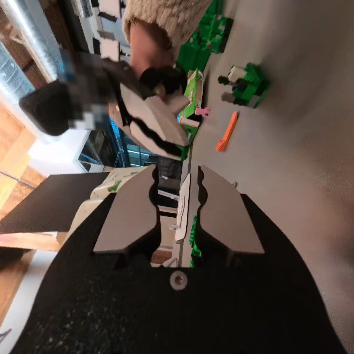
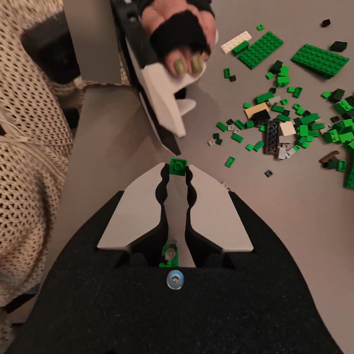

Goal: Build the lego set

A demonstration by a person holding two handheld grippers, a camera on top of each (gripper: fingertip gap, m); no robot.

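My right gripper (image 2: pixel 178 167) is shut on a small green square plate (image 2: pixel 178 166) with one stud, held at its fingertips above the grey table (image 2: pixel 249 229). My left gripper (image 1: pixel 177 172) is open and empty, raised off the table and turned on its side. It also shows in the right wrist view (image 2: pixel 164 107), held by a gloved hand just beyond the green plate. A partly built green model (image 1: pixel 247 86) with black and white parts stands on the table. Part of a green build (image 2: pixel 169 256) shows under my right gripper.
A loose pile of green, grey, black and tan bricks (image 2: pixel 298 124) lies at the right, with two large green plates (image 2: pixel 319 60) behind it. An orange brick separator (image 1: pixel 228 132), a pink piece (image 1: pixel 203 112) and a green box (image 1: pixel 191 95) lie near the model. Only a small space, under 4 cm, lies between the two pairs of fingers.
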